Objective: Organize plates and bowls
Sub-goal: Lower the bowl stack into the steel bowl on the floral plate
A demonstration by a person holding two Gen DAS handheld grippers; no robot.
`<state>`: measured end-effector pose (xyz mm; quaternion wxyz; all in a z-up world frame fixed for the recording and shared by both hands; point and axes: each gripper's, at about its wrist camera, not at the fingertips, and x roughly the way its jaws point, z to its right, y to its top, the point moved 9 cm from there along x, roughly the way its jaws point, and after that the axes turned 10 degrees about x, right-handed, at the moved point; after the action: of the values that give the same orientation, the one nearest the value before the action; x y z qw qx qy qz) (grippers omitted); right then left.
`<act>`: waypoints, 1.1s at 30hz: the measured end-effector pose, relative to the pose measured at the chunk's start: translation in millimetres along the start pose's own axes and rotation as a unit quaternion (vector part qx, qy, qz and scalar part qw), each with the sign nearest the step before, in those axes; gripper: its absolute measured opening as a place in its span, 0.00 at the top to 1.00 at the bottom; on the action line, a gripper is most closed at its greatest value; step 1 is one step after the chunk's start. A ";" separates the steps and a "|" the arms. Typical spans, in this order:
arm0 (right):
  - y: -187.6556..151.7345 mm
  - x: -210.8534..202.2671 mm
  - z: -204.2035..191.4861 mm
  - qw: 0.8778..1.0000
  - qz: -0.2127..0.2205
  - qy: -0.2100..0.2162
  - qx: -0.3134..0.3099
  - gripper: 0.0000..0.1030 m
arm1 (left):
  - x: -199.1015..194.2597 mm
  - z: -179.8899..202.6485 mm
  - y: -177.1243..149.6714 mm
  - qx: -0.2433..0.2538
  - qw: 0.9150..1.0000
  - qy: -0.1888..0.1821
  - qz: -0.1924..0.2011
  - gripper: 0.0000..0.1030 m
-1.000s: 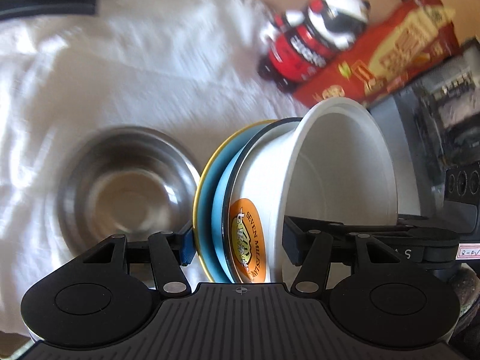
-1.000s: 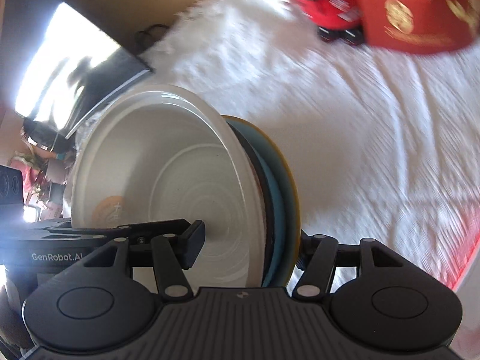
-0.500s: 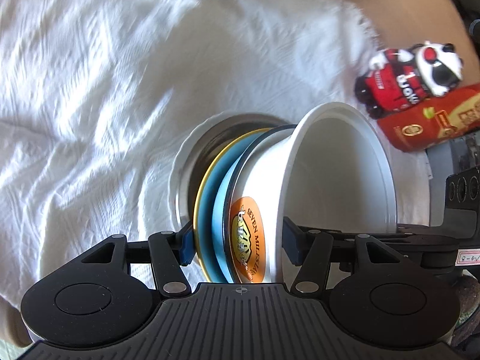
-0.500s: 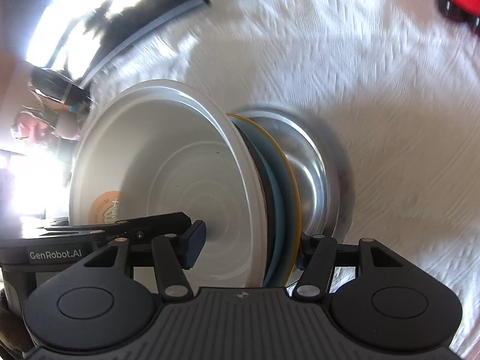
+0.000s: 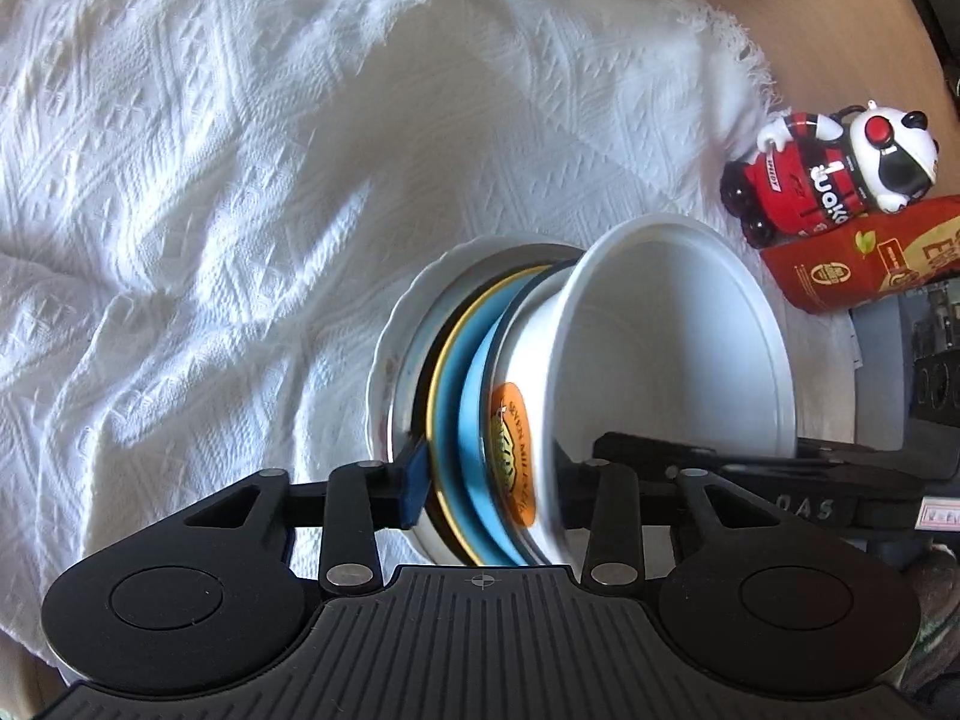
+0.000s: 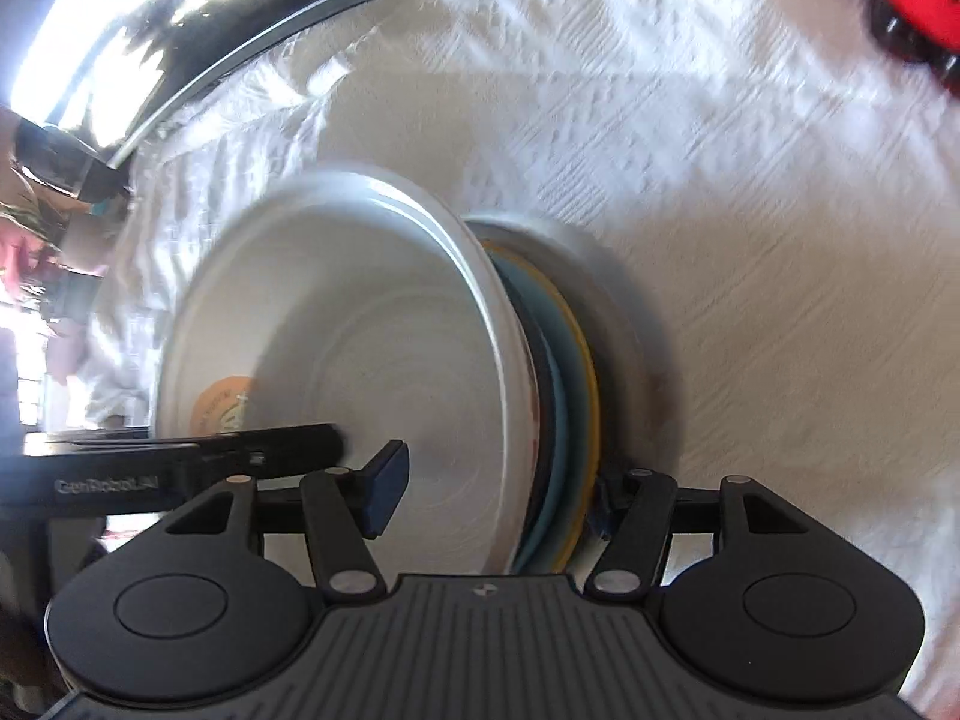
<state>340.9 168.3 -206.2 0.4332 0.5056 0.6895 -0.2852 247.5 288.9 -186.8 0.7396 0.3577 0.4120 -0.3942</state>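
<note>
My left gripper (image 5: 489,483) is shut on a stack: a white bowl (image 5: 678,360) with an orange label, nested on a blue plate with a yellow rim (image 5: 450,414). My right gripper (image 6: 495,489) grips the same white bowl (image 6: 360,348) and blue plate (image 6: 567,396) from the opposite side. The stack sits inside a steel bowl (image 5: 414,372), which rests on a white scalloped plate (image 5: 390,336) on the white cloth. The steel bowl (image 6: 630,324) shows blurred in the right wrist view.
A white textured cloth (image 5: 210,180) covers the table. A red panda toy (image 5: 840,174) and a red packet (image 5: 870,264) lie at the far right. A dark device (image 5: 936,360) stands beside them. A shiny black panel (image 6: 180,42) lies at the cloth's edge.
Both grippers carried the bowl-and-plate stack over to the steel bowl and lowered it into that bowl. The white scalloped plate under the steel bowl has come into view.
</note>
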 end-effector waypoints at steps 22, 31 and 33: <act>13.5 -59.3 -3.7 0.996 0.071 0.043 -0.038 0.56 | -37.7 19.3 21.8 0.016 0.998 0.003 0.065 0.73; -3.9 -60.7 -9.3 0.993 0.098 0.027 -0.066 0.58 | -41.6 25.3 21.8 0.014 0.997 0.006 0.077 0.73; -5.2 -62.9 -9.4 0.992 0.103 0.030 -0.066 0.58 | -40.7 24.0 21.2 0.010 0.997 0.007 0.077 0.73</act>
<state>340.3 146.1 -146.4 0.4718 0.5523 0.6637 -0.1784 259.7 289.3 -136.5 0.7611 0.3989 0.3846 -0.3372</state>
